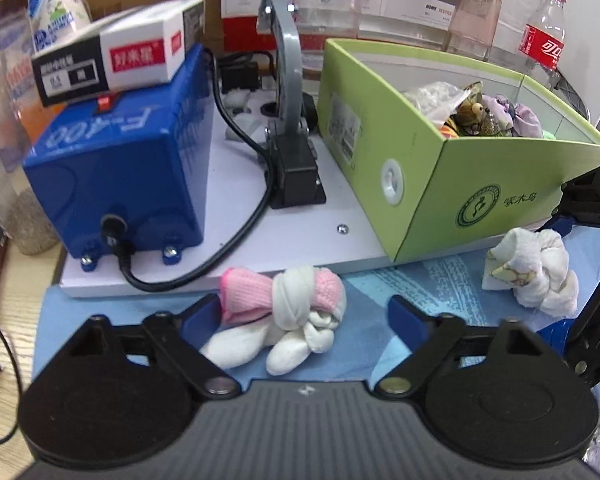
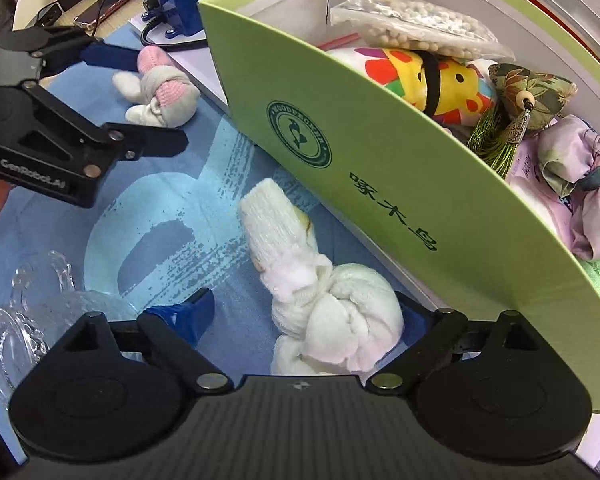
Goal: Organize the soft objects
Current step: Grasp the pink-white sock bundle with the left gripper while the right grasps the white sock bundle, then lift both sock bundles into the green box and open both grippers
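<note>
The box (image 1: 480, 184) at right of frame is lime green outside, white inside, with a dark green round emblem. The knotted sock (image 1: 288, 316) at lower centre is pink and white; the other sock (image 2: 324, 300) is plain white. The cloth (image 2: 172, 216) beneath is blue with paler blue print. The machine (image 1: 120, 160) at left is deep blue.

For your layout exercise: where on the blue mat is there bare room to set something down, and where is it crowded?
Bare: the blue mat between the white knotted sock and the glass dish. Crowded: inside the green box.
</note>
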Tool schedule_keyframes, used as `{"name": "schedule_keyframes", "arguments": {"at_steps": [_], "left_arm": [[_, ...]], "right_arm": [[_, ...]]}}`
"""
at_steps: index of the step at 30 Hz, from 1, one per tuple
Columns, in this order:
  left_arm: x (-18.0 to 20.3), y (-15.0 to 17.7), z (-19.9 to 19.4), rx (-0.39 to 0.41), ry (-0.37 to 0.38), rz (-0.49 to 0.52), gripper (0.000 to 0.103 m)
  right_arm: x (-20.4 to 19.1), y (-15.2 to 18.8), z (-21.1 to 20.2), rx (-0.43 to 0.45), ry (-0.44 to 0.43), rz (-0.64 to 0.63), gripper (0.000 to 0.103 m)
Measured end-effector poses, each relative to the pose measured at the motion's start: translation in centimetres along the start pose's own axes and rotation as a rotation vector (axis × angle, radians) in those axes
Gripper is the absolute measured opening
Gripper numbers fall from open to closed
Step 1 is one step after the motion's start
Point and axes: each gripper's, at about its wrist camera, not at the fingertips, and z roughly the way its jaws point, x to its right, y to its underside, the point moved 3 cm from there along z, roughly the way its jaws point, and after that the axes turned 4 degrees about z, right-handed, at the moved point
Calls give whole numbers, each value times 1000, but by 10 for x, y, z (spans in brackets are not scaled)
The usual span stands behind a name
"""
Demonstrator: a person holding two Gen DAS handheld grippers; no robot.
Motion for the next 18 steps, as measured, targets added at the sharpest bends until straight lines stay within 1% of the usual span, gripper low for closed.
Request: {"name": "schedule_keyframes", "arguments": {"at_steps": [1,2,3,4,5,6,8,10,12,13,16,18], "left_arm": [[-1,1,-1,8,-15,-4,69],[-2,1,-2,12,-15,-7,47],[-4,1,-4,17,-16,-20,47],[-6,1,-6,19,0,-42,44],[-9,1,-9,19,17,-68,44],[-11,1,-12,19,32,-93,43],[-14,3,-18,27,44,-114,43],[-14,5,-27,38,33,-121,43],[-12,5,-38,53,41,-119,43],[-10,5,-44,62,50,-115,43],[-2,1,-66,97,97,-102,43],[3,-6,-81,123,133,-93,43]], "right_arm": [[-1,-1,1,1,1,7,81],[-1,-3,2,6,3,10,78],[-4,4,-1,26,9,6,75],[-5,4,-3,46,5,2,66],[-9,11,-10,65,4,11,44],[-8,17,-19,79,1,22,35],[-6,19,-30,94,-32,46,34],[-14,24,-38,104,-19,22,34],[-22,31,-46,125,-27,24,34],[-25,43,-55,142,-29,28,34],[-26,61,-89,199,-45,39,35],[-28,69,-102,244,-45,50,35]]}}
